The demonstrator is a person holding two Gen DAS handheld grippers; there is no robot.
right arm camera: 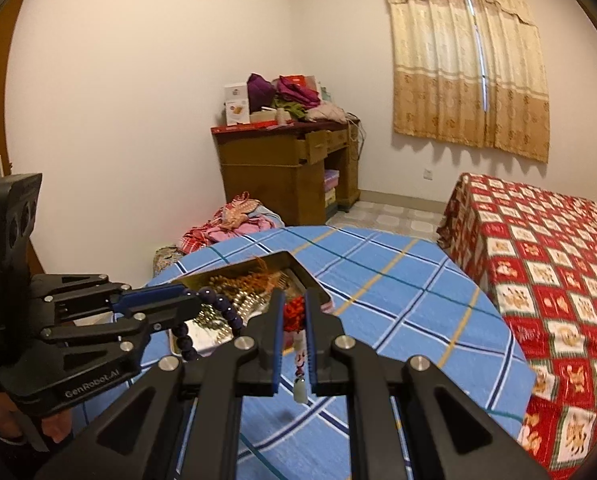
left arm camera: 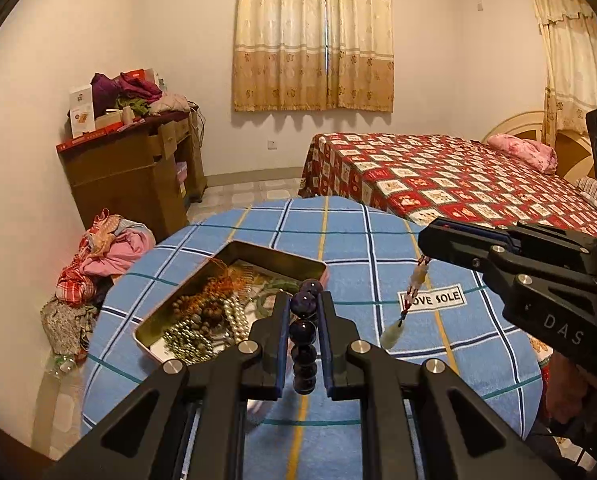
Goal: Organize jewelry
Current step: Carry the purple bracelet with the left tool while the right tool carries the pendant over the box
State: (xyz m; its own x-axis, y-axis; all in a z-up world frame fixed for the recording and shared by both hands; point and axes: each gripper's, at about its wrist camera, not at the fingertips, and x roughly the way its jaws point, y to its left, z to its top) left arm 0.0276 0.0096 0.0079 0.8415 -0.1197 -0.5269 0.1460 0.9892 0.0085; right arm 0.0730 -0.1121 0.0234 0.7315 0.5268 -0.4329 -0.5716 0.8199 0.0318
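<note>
My left gripper (left arm camera: 303, 300) is shut on a dark purple bead bracelet (left arm camera: 303, 340), which hangs between its fingers above the table; it also shows in the right wrist view (right arm camera: 222, 312). My right gripper (right arm camera: 294, 300) is shut on a red cord pendant with a pale jade charm (right arm camera: 301, 390); in the left wrist view the pendant (left arm camera: 408, 304) dangles from the right gripper (left arm camera: 426, 246). An open gold tin (left arm camera: 234, 304) holds several bead strands and pearls, just left of and below both grippers.
The table wears a blue plaid cloth (left arm camera: 378, 240) with a "LOVE SOLE" label (left arm camera: 432, 299). A bed with a red quilt (left arm camera: 458, 184) stands to the right. A wooden desk (left arm camera: 138, 176) and a clothes pile (left arm camera: 102, 256) lie beyond on the left.
</note>
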